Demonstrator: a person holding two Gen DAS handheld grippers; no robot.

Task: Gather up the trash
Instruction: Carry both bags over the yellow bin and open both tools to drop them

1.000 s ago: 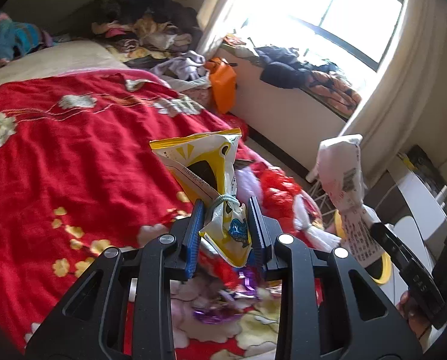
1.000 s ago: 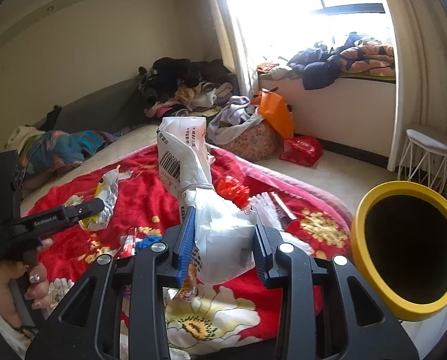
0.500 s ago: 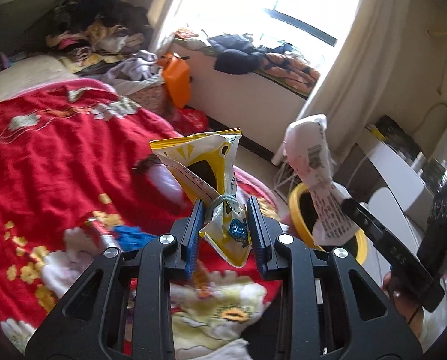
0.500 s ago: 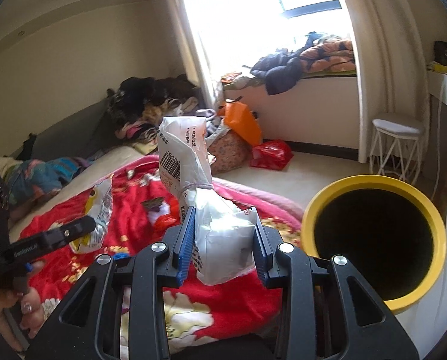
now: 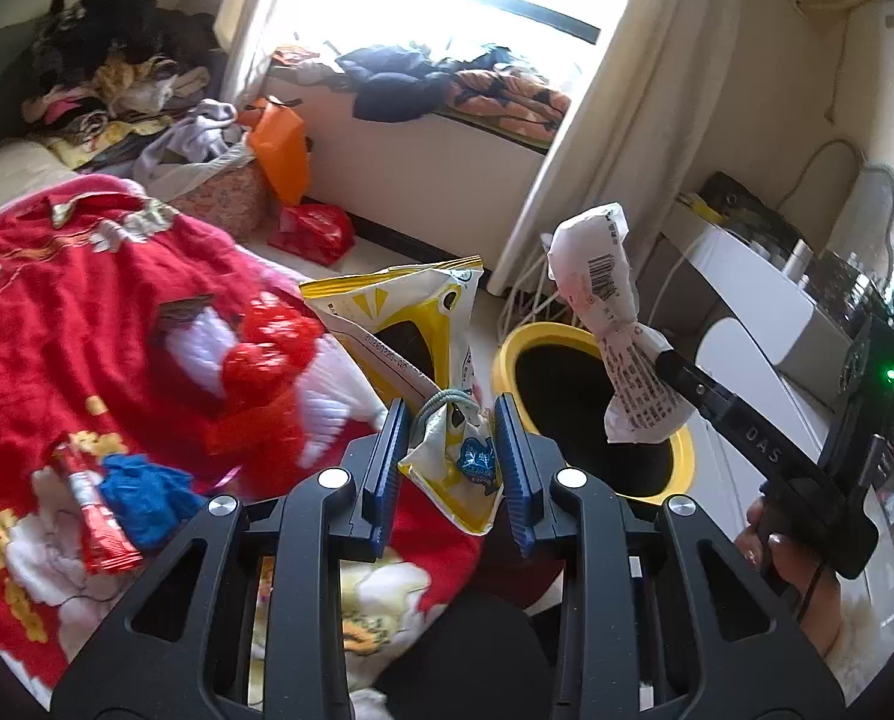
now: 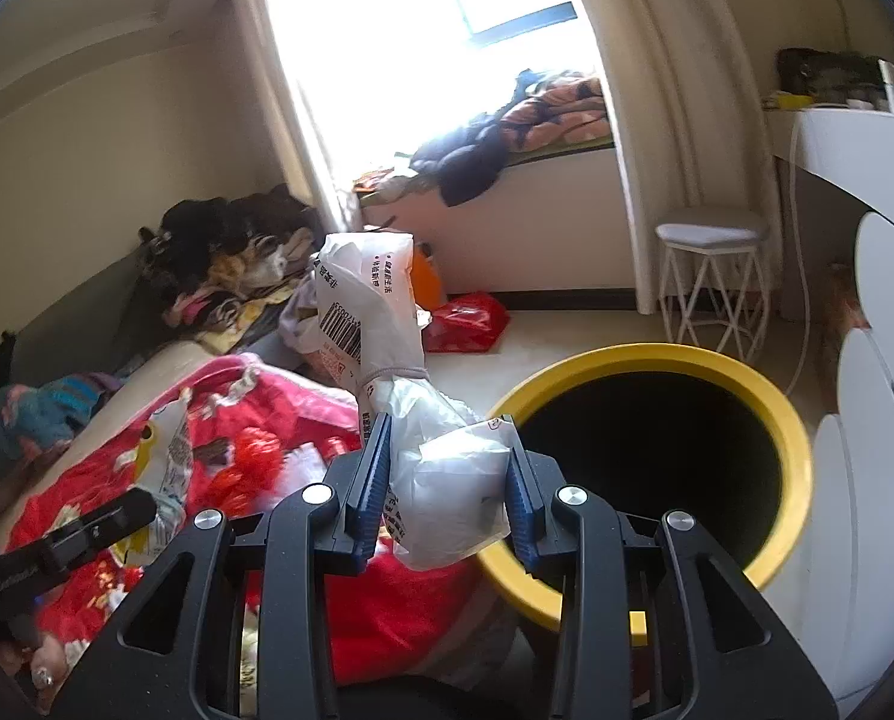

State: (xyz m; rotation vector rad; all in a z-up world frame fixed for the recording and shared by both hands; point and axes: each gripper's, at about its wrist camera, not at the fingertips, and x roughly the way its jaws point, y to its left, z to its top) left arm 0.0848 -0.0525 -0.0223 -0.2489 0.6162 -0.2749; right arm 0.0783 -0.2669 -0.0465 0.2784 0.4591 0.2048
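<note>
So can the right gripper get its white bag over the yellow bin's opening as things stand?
Probably yes: the right gripper holds the white bag beside the yellow bin, whose mouth is uncovered.

Yellow-and-white snack bag (image 5: 429, 360), tied at the neck, upright, pinched low between blue pads. White printed bag (image 6: 387, 360) with barcode, likewise tied and pinched. Yellow-rimmed bin (image 6: 795, 420), open, just beyond both.
</note>
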